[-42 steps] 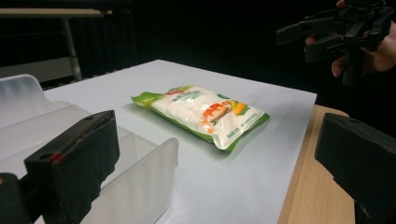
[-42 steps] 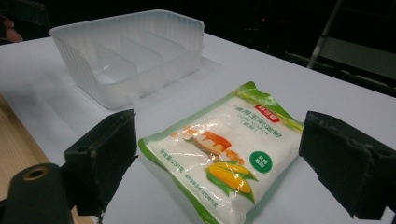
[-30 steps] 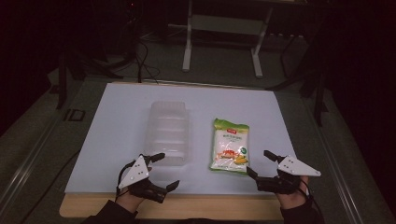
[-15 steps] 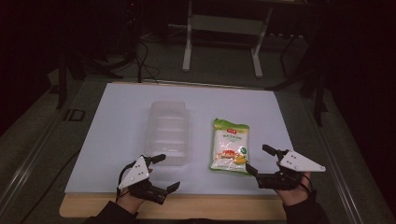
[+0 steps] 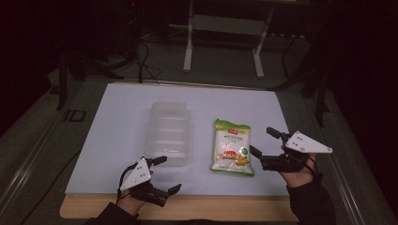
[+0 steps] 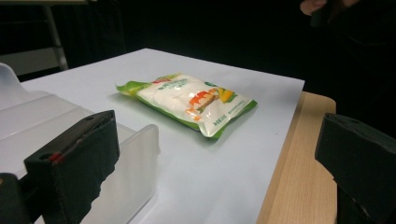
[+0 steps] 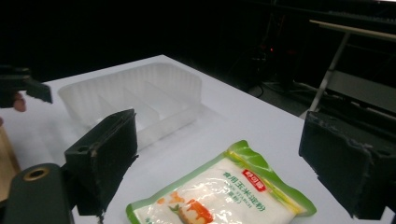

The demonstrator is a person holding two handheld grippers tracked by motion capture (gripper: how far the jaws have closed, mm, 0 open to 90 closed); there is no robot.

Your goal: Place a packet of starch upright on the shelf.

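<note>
The right gripper (image 5: 265, 142) has its two black jaws spread wide with nothing between them, held just beside the right edge of the flat green-edged plastic packet of white powder (image 5: 231, 147), not touching it; in the right gripper view the packet (image 7: 224, 191) lies low between and just ahead of the jaws. The left gripper (image 5: 167, 174) also has its jaws wide apart and empty, near the front edge of the bench, with the upper jaw just beside the near end of the clear ribbed plastic tray (image 5: 169, 131); whether it touches the tray cannot be told. In the left gripper view the tray (image 6: 70, 130) sits right behind the left-hand jaw and the packet (image 6: 187, 100) lies farther out between the jaws. Tray and packet lie side by side, near but apart, on the white sheet (image 5: 117, 122) that covers the wooden bench (image 5: 187, 206).
</note>
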